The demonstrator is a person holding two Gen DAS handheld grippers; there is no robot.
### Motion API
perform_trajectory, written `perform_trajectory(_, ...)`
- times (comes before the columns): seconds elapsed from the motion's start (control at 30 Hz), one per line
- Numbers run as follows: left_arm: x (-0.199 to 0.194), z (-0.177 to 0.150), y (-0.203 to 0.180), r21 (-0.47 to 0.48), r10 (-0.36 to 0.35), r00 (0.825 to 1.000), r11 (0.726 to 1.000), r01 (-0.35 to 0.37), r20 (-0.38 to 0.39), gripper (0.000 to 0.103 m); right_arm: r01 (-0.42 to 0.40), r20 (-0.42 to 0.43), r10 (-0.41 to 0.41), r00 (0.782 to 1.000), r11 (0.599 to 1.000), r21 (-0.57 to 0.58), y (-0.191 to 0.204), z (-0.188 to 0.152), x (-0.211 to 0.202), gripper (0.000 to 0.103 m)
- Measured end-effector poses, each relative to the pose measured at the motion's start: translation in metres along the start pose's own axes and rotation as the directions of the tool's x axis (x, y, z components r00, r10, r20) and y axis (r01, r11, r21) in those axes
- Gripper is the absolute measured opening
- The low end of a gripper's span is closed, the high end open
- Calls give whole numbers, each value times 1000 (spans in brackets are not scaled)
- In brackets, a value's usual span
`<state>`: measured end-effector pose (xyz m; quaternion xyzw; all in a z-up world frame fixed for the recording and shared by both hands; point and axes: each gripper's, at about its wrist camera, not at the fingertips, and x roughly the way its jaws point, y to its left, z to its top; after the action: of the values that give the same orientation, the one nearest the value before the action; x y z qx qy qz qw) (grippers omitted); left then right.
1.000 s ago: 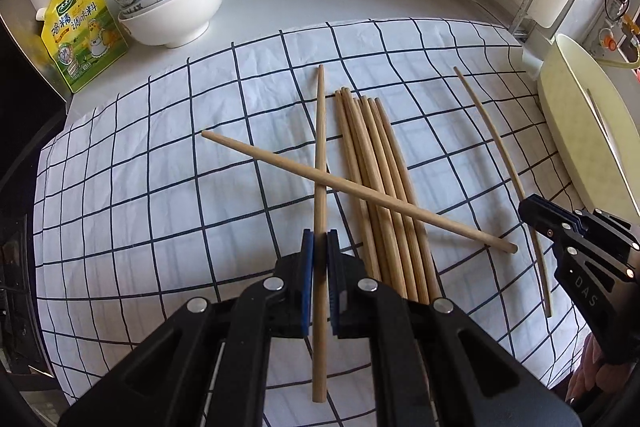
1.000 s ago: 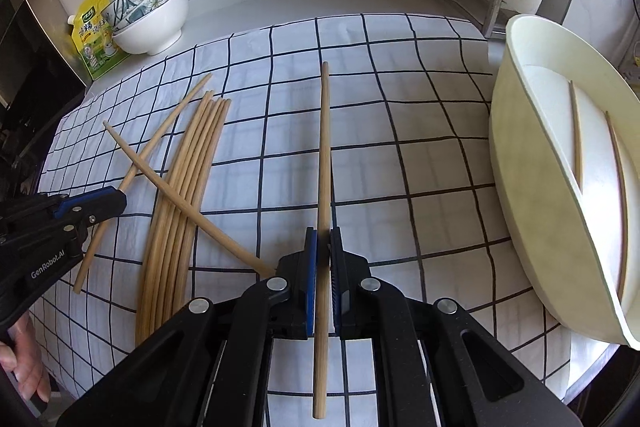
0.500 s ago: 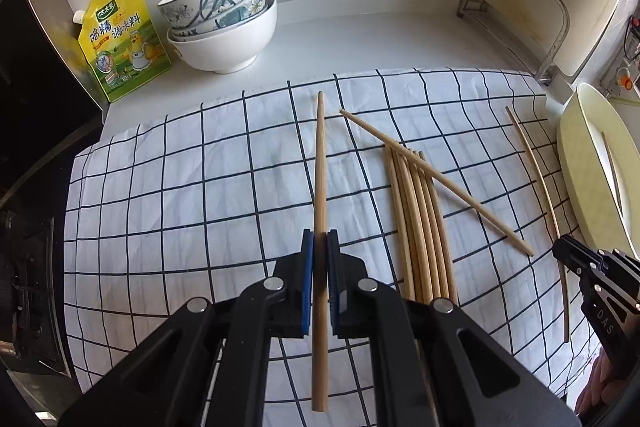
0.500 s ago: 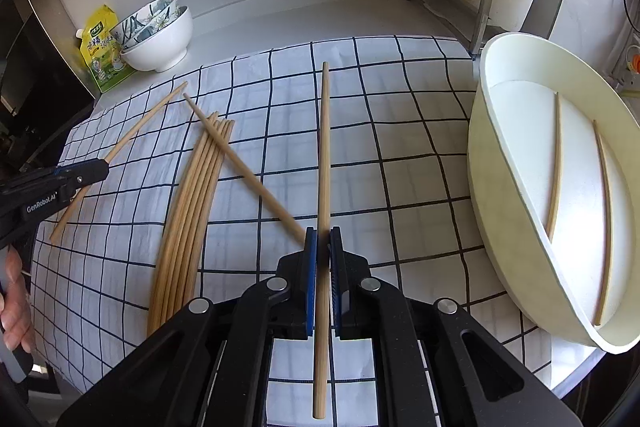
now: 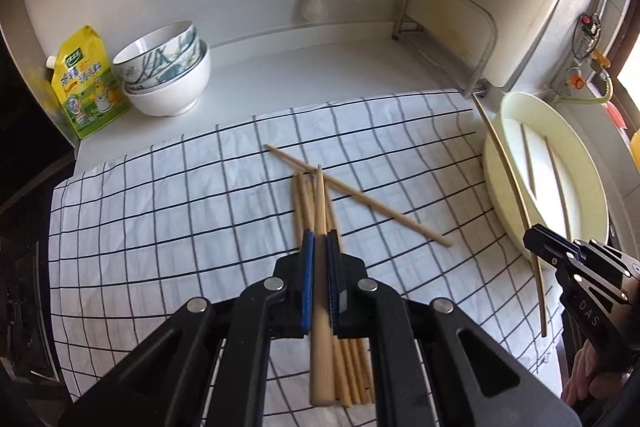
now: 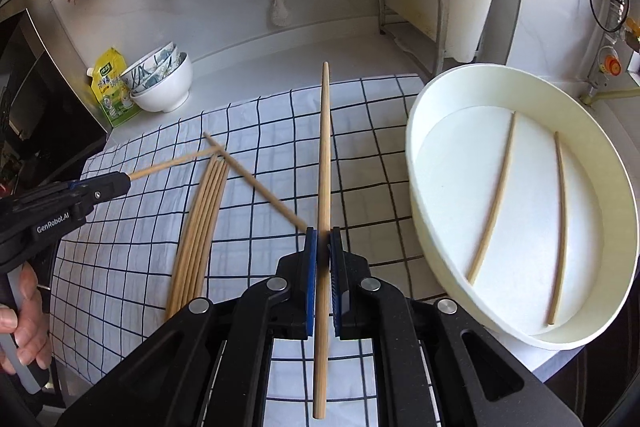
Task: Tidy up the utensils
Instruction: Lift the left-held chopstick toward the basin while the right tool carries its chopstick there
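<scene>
Chopsticks are your job here, and you already have two of them: your left gripper (image 5: 319,247) is clamped on one chopstick (image 5: 320,211), which runs straight ahead between the blue pads (image 5: 307,267) and sticks out behind them too; your right gripper (image 6: 323,247) is clamped the same way on another chopstick (image 6: 325,155), its tip reaching out over the far edge of the checked cloth (image 6: 120,267).

Largest first: that cloth lies below both grippers; the white oval tray (image 6: 416,163) sits to the right of your right gripper, at the cloth's edge, and holds two chopsticks (image 6: 494,203) lying apart on its floor and nothing else that shows; stacked bowls (image 6: 160,83) stand far ahead to the left beside a yellow pouch (image 6: 110,87), and whether the top bowl holds anything cannot be told.

A neat bundle of chopsticks (image 6: 200,223) rests on the cloth to the left of your right gripper, with one loose chopstick (image 6: 256,183) lying slantwise by its far end.

Judging by looks, these are light, stiff, smooth wooden rods, likely to pivot or slip in a pinch; you grip each nearer the thick end, so the long front part may droop; keep the squeeze firm and lower each stick flat, lengthwise along the tray.
</scene>
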<state>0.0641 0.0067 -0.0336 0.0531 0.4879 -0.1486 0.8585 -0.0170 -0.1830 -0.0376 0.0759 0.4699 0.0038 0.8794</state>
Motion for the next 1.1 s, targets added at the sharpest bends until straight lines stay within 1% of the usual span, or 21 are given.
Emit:
perform_trajectory(0.27, -14, 25, -66, 65, -104, 993, 993, 101, 49, 7, 50, 51, -54, 997, 996, 68, -58, 7, -31, 6)
perform_trajectory(0.47, -39, 53, -98, 101, -136, 982, 987, 123, 133, 7, 68, 88, -78, 993, 991, 115, -94, 9, -45, 6)
perform_trajectory(0.6, -58, 77, -116, 126, -153, 970, 983, 131, 189, 7, 66, 114, -84, 990, 986, 151, -117, 11, -52, 6)
perform_trajectory(0.77, -76, 102, -144, 178, -197, 947, 972, 154, 254, 7, 73, 134, -101, 986, 978, 196, -145, 12, -55, 6)
perform_trajectory(0.87, -71, 109, -171, 224, -231, 939, 959, 175, 254, 7, 81, 125, -111, 986, 971, 223, -161, 10, -52, 6)
perform_trajectory(1.03, -45, 112, -220, 299, -284, 935, 930, 215, 211, 7, 96, 109, -129, 986, 959, 268, -185, 6, -47, 6)
perform_trajectory(1.1, -35, 111, -239, 334, -285, 936, 920, 206, 207, 7, 102, 97, -135, 986, 953, 287, -194, 5, -43, 6)
